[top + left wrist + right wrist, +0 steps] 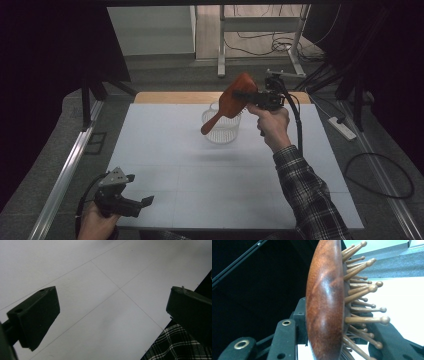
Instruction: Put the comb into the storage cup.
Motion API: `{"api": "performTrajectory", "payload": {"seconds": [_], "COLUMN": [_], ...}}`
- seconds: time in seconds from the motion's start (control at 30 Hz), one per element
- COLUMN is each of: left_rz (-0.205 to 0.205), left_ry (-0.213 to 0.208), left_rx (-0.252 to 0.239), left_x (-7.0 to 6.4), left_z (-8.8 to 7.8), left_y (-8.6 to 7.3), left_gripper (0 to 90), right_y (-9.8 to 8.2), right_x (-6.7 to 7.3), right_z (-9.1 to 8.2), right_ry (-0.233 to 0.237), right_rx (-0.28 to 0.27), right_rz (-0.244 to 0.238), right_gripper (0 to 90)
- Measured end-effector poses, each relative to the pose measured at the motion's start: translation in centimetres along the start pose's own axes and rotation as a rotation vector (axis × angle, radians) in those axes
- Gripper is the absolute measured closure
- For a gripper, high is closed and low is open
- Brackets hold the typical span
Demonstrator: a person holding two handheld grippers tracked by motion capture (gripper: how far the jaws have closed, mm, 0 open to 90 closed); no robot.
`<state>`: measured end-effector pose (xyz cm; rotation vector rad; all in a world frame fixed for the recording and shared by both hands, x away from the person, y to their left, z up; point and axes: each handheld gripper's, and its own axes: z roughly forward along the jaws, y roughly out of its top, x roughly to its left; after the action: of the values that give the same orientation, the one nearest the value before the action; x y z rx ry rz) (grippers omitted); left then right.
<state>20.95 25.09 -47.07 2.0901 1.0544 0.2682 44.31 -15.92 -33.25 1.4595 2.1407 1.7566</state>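
The right gripper (pixel 248 96) is closed on the head of a reddish wooden hairbrush (pixel 234 101); in the right gripper view the jaws are seen clamped on the brush (pixel 325 307) from both sides, one against its smooth rounded back and the other among the ball-tipped wooden pins. The brush is held in the air above and just beside a clear ribbed container (pixel 221 127), with its handle slanting down to the left across the container's rim. The left gripper (pixel 131 190) is held with its jaws spread wide and nothing between them; only bare tabletop (pixel 105 290) is seen past them in the left gripper view.

The white tabletop (pixel 165 150) is marked by thin seam lines, and a wooden strip is visible along its far edge. Beyond it, grey floor, a white desk frame (pixel 260 35) and loose cables are seen, with dark curtains at both sides.

The right hand (pixel 270 122) is raised over the far part of the tabletop, its plaid sleeve (pixel 307 195) stretched forward from the bottom right. The left hand (pixel 97 222) is kept low at the near left corner.
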Motion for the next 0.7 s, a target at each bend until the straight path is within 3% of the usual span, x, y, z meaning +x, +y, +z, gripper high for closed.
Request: {"api": "performTrajectory", "payload": {"seconds": [0.7], "left_rz": [0.007], "left_ry": [0.0], "left_rx": [0.007], "left_x": [0.0], "left_z": [0.0], "left_y": [0.0], "left_gripper": [0.0], "right_y": [2.3], "right_x": [-1.1], "right_z": [0.8], "right_ry": [-0.048], "right_rx": [-0.044], "right_rz": [0.015], "right_gripper": [57.0]}}
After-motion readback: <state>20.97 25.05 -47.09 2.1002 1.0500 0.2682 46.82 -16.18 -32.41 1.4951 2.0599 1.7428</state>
